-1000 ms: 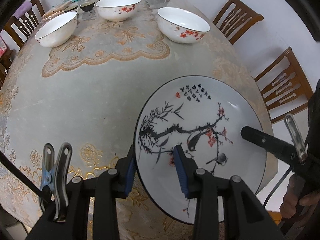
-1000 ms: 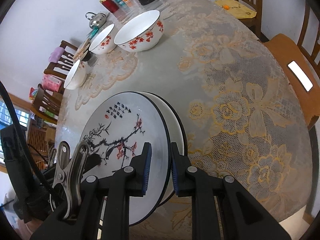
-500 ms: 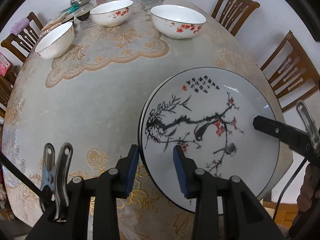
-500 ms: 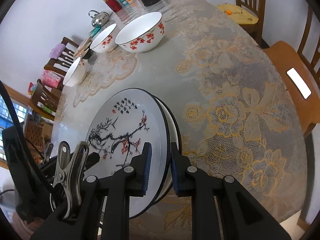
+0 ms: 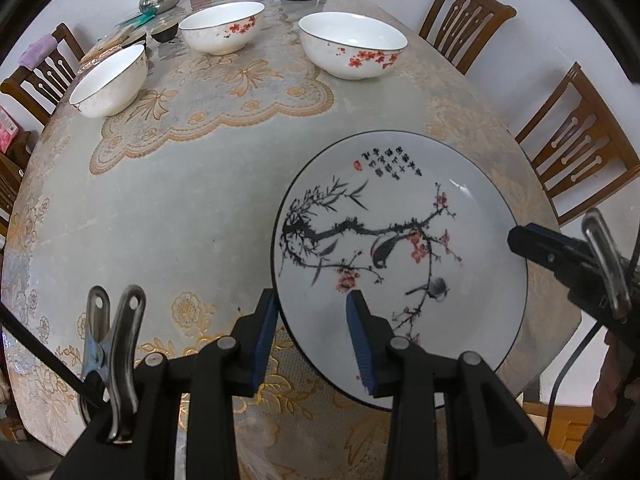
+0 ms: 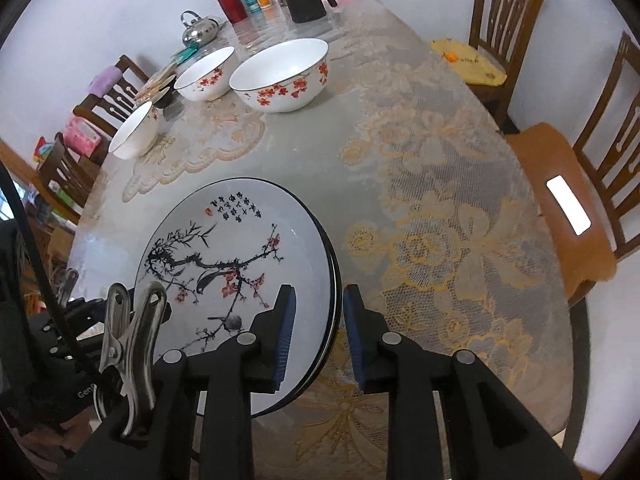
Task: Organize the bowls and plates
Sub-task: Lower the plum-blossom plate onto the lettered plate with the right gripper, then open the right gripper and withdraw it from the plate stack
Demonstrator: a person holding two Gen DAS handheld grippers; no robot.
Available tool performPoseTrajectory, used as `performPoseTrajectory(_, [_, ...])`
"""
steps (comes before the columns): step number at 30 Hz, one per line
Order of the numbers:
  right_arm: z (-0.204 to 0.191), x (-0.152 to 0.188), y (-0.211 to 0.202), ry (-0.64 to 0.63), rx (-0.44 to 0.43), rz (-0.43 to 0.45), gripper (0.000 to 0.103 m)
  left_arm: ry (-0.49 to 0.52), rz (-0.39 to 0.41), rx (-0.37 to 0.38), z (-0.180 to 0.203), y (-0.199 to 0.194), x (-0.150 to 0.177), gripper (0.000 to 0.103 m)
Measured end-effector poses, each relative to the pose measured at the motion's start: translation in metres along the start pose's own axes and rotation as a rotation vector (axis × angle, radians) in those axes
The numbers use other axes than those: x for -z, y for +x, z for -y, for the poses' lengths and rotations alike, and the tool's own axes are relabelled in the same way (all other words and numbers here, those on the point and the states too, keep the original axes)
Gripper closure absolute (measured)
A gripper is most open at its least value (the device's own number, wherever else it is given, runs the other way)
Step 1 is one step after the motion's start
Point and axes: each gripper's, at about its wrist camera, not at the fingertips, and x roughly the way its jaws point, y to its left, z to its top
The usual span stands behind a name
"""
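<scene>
Both grippers' fingers [image 6: 286,332] have opened around the stacked painted plates [image 5: 400,264].

Left gripper [image 5: 312,330] low over near edge of bench [image 5: 168,208], pointing forward, jaws apart, blue pads [image 5: 265,336] straddling left rim of painted plate [image 5: 400,264], gap visible on both sides. Right gripper [image 6: 316,330] at plate right rim, jaws also apart, one finger over plate face, other outside rim. From left wrist view, right gripper finger tip [image 5: 532,242] reaches over plate right edge.
</scene>
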Motion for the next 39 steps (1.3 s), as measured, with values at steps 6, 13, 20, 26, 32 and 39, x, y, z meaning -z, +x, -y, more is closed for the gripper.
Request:
performPoseTrajectory(6, [0.001, 0.005, 0.005, 0.019, -0.028, -0.021, 0.077, -0.019, 0.001, -0.011, -0.004, -0.003, 0.002, 0.066])
performPoseTrajectory(13, [0.001, 0.005, 0.002, 0.024, -0.047, -0.015, 0.072, -0.061, -0.004, -0.012, -0.01, -0.007, 0.004, 0.063])
performPoseTrajectory(20, [0.001, 0.004, -0.008, 0.012, -0.062, 0.01, 0.061, -0.093, 0.01, -0.027, -0.011, -0.017, 0.002, 0.048])
performPoseTrajectory(26, [0.006, 0.0, -0.018, 0.01, -0.088, 0.033, 0.058, -0.12, 0.019, -0.029, -0.009, -0.027, 0.0, 0.048])
performPoseTrajectory(32, [0.012, -0.008, -0.024, -0.004, -0.132, 0.033, 0.058, -0.146, 0.038, -0.025, -0.007, -0.036, -0.01, 0.048])
performPoseTrajectory(39, [0.019, -0.024, -0.029, -0.019, -0.192, 0.034, 0.058, -0.169, 0.052, -0.032, -0.004, -0.042, -0.028, 0.048])
